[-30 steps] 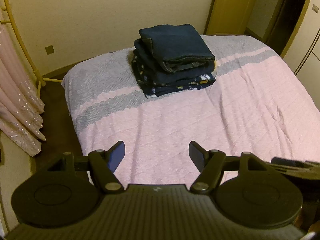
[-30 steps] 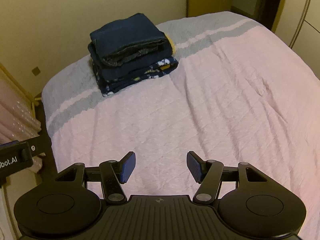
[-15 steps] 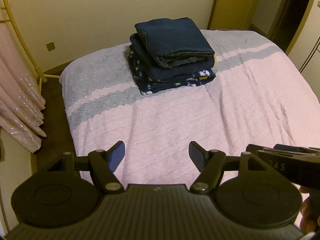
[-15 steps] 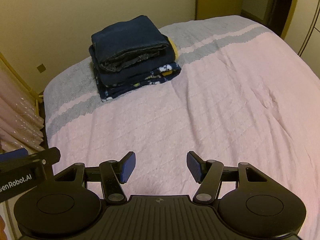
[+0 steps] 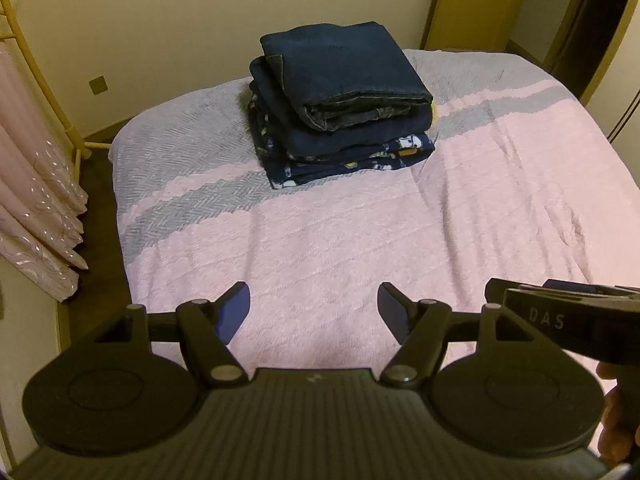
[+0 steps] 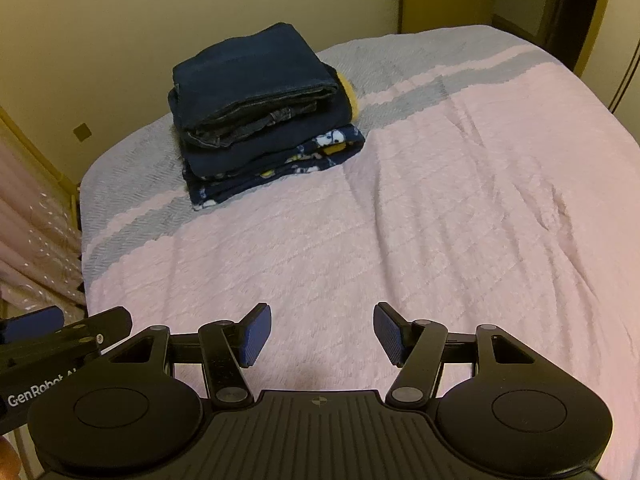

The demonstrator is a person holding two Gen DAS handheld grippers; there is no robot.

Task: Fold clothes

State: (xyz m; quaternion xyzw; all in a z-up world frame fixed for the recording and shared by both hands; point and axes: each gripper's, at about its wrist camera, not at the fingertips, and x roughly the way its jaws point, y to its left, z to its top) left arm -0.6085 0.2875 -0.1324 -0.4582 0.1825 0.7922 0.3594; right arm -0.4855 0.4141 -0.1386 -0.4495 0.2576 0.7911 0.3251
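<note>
Pink quilted bedspread [image 5: 360, 248], crossed near its far end by grey herringbone bands, covers the bed and fills most of both wrist views; its surface is lightly creased on the right. Beyond it runs a cream wall [image 5: 180, 20], and to the left hang pink curtains [image 5: 32, 184] beside a yellow wooden rack [image 5: 40, 72].

On the grey-banded far part of the bed sits the stack of folded clothes [image 5: 340, 108]: dark blue jeans [image 6: 248, 80] on top, another navy garment under them, and a navy cartoon-print piece [image 6: 280, 168] at the bottom. A sliver of yellow fabric [image 6: 350, 94] peeks out at the stack's right side.

Well short of the stack, the left gripper [image 5: 314, 308] hangs above bare bedspread with its jaws spread and nothing between them. The right gripper [image 6: 320, 332] is beside it, likewise spread wide and empty, blue pads [image 6: 254, 334] facing each other. Each gripper's body edges into the other's view.
</note>
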